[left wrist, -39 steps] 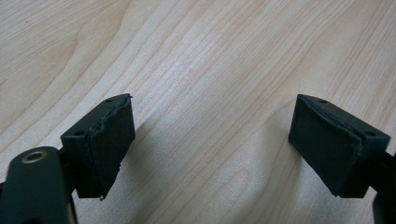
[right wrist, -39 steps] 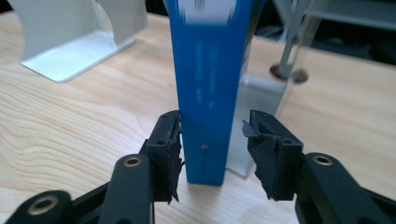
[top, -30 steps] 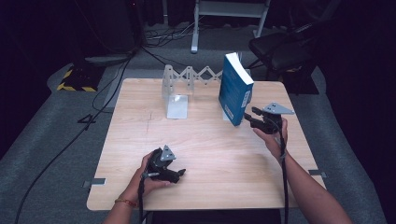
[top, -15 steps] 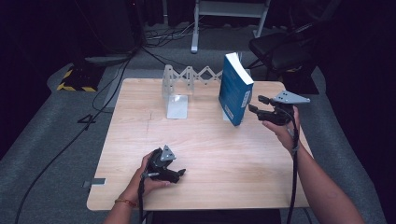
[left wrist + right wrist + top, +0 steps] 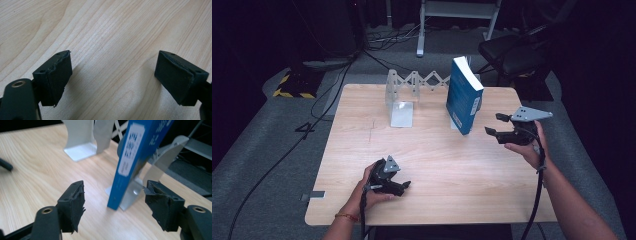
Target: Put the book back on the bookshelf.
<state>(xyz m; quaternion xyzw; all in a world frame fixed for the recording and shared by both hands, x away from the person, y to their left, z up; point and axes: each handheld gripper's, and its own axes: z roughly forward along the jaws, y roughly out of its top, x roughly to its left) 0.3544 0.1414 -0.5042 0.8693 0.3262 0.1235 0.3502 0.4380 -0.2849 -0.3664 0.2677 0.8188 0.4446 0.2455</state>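
High view showed a wooden table (image 5: 432,165) carrying a blue book (image 5: 463,97) that stood on end toward the far right, tilted and leaning against a metal bookend (image 5: 155,167) behind it; that support appeared to be what kept the book upright. A second bookend (image 5: 399,102) stood well apart to the left, joined to the first by an accordion-type lattice (image 5: 427,79) along the far edge, which suggested an expandable rack with the book occupying its right end. The right tool (image 5: 504,129) was held above the table just beside the book, on its right, with the jaws spread apart and nothing between them. In the right gripper view, the book's lower corner lay between the two worn pads (image 5: 75,205), beyond them and not touching either, so the tool was judged to be lined up with the book rather than gripping it. The left tool (image 5: 394,182) rested low on the near part of the table, well apart from the book, jaws also spread and empty; this looked like a parked position.
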